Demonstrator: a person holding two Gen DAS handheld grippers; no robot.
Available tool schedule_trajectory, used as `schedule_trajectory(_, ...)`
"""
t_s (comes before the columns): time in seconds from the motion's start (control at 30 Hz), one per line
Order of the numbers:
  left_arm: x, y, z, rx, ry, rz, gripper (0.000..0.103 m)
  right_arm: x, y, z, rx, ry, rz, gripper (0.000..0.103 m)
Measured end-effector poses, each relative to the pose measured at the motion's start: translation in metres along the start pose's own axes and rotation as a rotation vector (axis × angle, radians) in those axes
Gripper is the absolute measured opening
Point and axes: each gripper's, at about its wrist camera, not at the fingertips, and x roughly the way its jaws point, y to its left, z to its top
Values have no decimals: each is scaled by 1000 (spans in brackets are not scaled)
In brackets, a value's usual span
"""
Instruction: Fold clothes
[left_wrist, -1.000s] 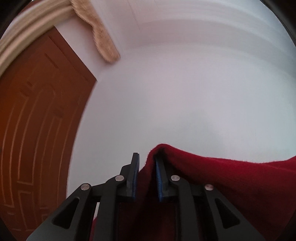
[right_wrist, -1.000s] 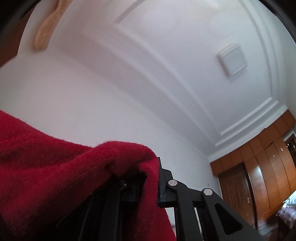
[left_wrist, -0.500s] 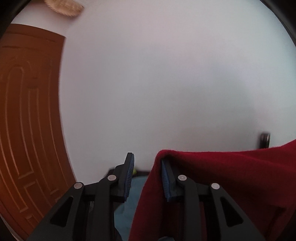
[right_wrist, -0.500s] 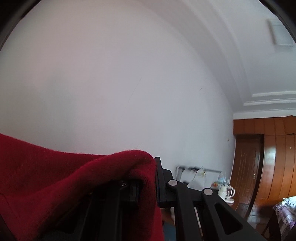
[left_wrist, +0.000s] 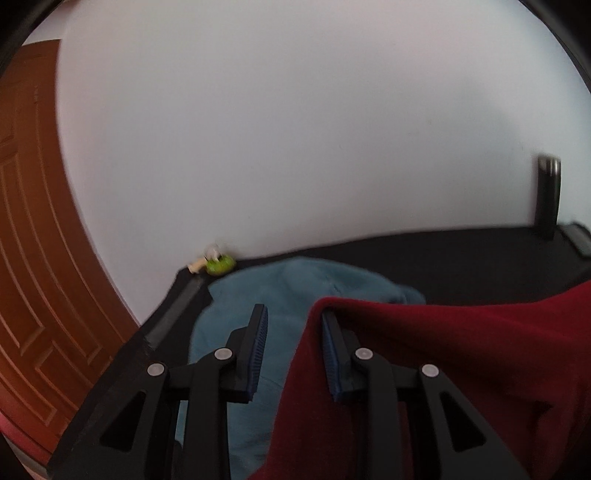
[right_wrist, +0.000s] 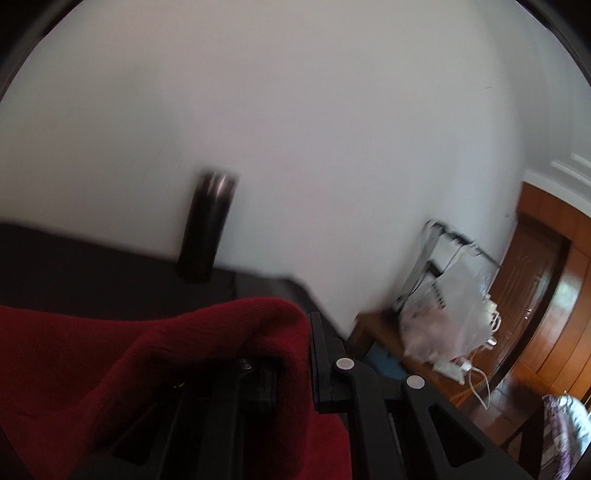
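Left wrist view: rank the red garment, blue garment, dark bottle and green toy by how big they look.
1. Red garment, though nearness to the camera inflates it.
2. Blue garment, partly hidden by the red one.
3. Dark bottle.
4. Green toy, smallest.

Black angular fingers (left_wrist: 258, 332) with triangular cut-outs; round silver screw heads; ribbed blue pads (left_wrist: 328, 354) inside

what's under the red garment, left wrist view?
A blue garment lies on the dark table, running under the red garment. How far it reaches beneath is covered.
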Motion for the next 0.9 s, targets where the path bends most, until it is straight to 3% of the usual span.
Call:
schedule_trajectory(0.13, 12, -23, -15, 31, 46, -3, 33, 23, 20, -20, -86, 58, 34, 13)
schedule_trajectory(0.2, 16, -19, -13, 43, 58, -3, 33, 26, 20, -26, -103, 70, 33, 27)
schedule_trajectory(0.23, 20, -16, -11, 46, 65, -6, 34, 30, 19, -30, -108, 75, 23, 53)
schedule_trajectory(0.27, 25, -13, -12, 46, 76, -9, 35, 34, 17, -32, -110, 78, 16, 86)
schedule_trajectory(0.3, 30, -11, -13, 47, 87, -13, 38, 42, 9, -34, -108, 79, 19, 93)
schedule_trajectory(0.5, 36, -3, -23, 30, 137, -8, 56, 89, -67, -30, -80, 74, 49, 94)
schedule_trajectory(0.67, 12, 7, -19, 2, 109, -47, 63, 87, -85, -25, -58, 48, 49, 94)
schedule_trajectory(0.9, -10, 16, 23, -67, 53, -150, 76, 72, -97, -20, 17, 27, 85, 94)
